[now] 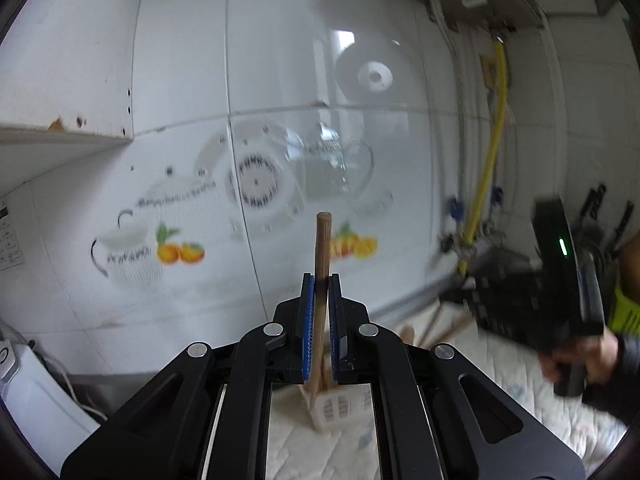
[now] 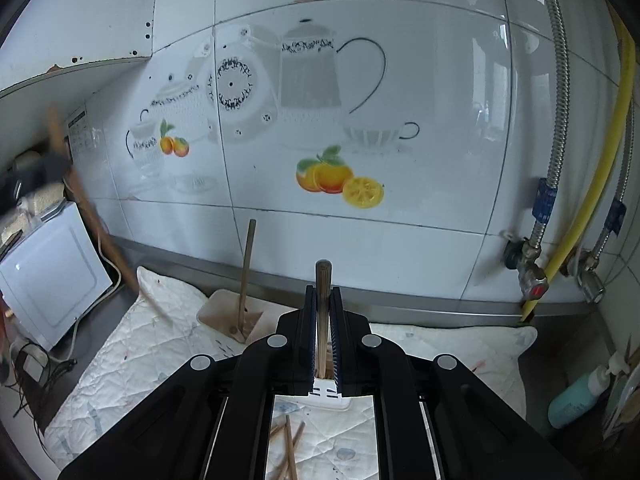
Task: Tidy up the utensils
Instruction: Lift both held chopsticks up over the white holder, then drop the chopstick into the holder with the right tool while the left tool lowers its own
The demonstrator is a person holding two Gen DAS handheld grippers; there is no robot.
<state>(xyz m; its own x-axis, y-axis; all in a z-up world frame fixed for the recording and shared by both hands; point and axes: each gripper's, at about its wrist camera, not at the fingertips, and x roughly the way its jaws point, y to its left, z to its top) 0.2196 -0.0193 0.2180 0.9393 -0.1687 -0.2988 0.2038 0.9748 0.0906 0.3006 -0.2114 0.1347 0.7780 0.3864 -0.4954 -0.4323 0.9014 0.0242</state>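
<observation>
While white glossy tiled wall [image 2: 400,220] with teapot-and-orange prints fills view, my left gripper [image 1: 320,280] clamps brown wooden stick [image 1: 322,240] upright. White slotted utensil basket [image 1: 340,404] sits below on quilted cream mat [image 2: 120,360]. Right gripper [image 2: 323,292] clamps thin wooden chopstick [image 2: 322,276].

Steel counter [image 2: 460,308] carried a white quilted mat [image 2: 132,360]; on the mat sat a white slotted holder [image 2: 328,396], beige holder [image 2: 224,312] and loose chopsticks [image 2: 290,452].

The white basket [image 2: 326,394] sits mostly hidden behind the jaws; the loose chopsticks [image 2: 289,452] run off the bottom edge.
</observation>
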